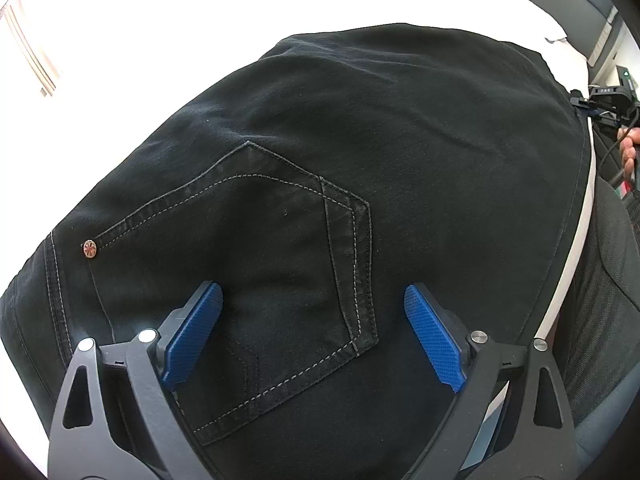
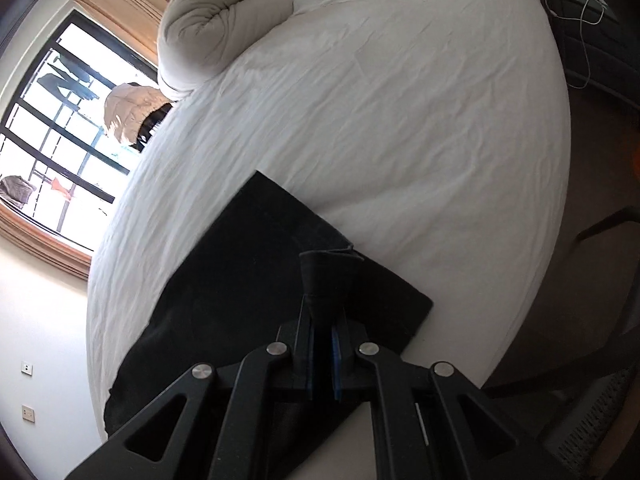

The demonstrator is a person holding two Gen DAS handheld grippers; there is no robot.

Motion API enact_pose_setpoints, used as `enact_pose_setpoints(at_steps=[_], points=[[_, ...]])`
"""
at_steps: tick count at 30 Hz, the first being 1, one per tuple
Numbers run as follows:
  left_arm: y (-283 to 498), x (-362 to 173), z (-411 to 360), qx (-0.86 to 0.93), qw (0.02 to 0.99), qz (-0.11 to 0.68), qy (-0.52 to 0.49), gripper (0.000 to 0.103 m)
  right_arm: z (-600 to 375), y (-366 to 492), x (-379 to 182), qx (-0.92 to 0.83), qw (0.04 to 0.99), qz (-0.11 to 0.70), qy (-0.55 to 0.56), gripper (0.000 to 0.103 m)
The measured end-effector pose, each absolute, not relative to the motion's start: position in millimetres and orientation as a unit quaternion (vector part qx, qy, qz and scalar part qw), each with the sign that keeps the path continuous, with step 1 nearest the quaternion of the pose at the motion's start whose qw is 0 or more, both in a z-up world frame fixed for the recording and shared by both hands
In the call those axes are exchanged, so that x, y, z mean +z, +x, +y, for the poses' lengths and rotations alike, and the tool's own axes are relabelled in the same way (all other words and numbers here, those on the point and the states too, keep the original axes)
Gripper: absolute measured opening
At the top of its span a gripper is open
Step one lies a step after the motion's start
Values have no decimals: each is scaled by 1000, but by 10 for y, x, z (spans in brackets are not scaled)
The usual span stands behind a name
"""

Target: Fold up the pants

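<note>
Black denim pants [image 1: 360,152] lie on a white bed [image 1: 120,60]. In the left wrist view the back pocket [image 1: 280,248] with pale stitching and a copper rivet [image 1: 89,249] faces up. My left gripper [image 1: 313,300] is open, its blue pads [image 1: 192,336] hovering on either side of the pocket, holding nothing. In the right wrist view the pants [image 2: 240,280] lie as a flat dark panel near the bed's edge. My right gripper [image 2: 322,320] is shut on a pinched-up fold of the pants [image 2: 326,276], lifted off the bed sheet [image 2: 400,140].
A rolled duvet [image 2: 212,32] and pillows sit at the far end of the bed. A window [image 2: 60,120] with curtains is on the left. A nightstand with cables [image 2: 580,8] stands at the right. A chair [image 2: 592,320] and floor lie beside the bed.
</note>
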State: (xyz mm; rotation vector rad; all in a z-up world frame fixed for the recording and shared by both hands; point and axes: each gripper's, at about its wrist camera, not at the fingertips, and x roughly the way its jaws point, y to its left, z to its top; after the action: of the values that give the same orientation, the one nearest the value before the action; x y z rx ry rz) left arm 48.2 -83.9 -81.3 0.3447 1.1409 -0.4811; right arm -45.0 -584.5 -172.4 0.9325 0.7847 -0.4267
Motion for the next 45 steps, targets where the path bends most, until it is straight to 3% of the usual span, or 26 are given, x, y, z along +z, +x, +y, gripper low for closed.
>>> enact_pose_setpoints(at_steps=[6,10,12,14,17,20,25,31,39,42,44,45], points=[[424,-844,-710,-230,801,529,160,93,-5828,-517,-1797,-197,793,369,443,9],[371,-823,-556,-222,806,528,150,93,-5867,-524,-1802,-194,784,370,459,19],[324,-813,-505,-221,808,526,149,93,-5870,-544,-1786,-194,781,370,463,27],[281,-808,-442,-216,811,524,146,93,-5864,-543,-1762,-195,778,366,473,49],[209,-752,-362,-204,819,519,135,93,-5812,-539,-1727,-196,769,363,489,68],[112,-613,-213,-186,840,499,105,93,-5699,-518,-1700,-204,767,373,480,72],[109,-448,212,-147,870,467,46,93,-5563,-461,-1667,-215,765,396,461,72],[267,-778,649,-103,864,490,54,95,-5455,-307,-1690,-211,770,421,431,73],[384,-797,763,-125,854,501,59,95,-5510,-381,-1733,-204,767,411,449,72],[456,-800,814,-125,850,508,61,95,-5559,-440,-1782,-198,766,403,460,58],[492,-785,736,-123,849,509,70,95,-5604,-481,-1817,-202,767,406,454,31],[490,-787,742,-123,849,508,74,95,-5639,-510,-1840,-203,767,405,455,27]])
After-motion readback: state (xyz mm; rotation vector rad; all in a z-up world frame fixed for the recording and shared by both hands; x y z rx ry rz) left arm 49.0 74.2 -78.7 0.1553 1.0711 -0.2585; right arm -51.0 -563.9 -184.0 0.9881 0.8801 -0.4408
